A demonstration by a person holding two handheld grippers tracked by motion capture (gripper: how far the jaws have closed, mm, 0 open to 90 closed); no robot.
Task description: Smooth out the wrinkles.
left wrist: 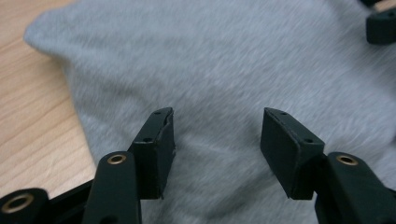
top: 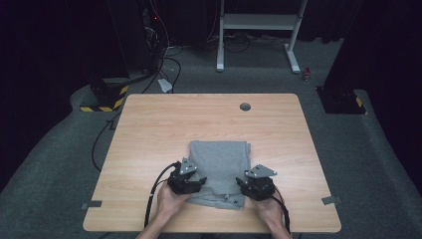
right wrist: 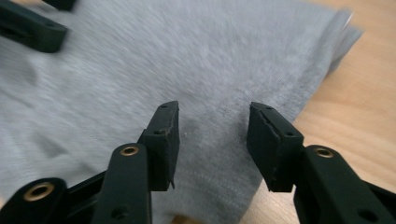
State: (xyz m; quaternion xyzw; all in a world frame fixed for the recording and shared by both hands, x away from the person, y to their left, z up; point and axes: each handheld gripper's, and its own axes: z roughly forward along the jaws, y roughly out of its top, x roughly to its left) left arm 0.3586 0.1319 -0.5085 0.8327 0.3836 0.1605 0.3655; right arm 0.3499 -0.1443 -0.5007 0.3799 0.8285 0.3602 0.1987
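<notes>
Nearest, the left tongs (top: 195, 183) and right tongs (top: 244, 184) are held by a person's hands over the near edge of a folded grey cloth (top: 219, 164). Both pairs are seen parted with nothing gripped, cloth lying beneath. Beyond them, the wooden desk (top: 209, 114) is seen.

Right gripper (right wrist: 212, 140) open above grey cloth (right wrist: 196, 60).

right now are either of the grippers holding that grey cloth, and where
Neither holds it. The left gripper and the right gripper both stand open over the folded grey garment near its front edge, with no fabric pinched between their fingers.
</notes>
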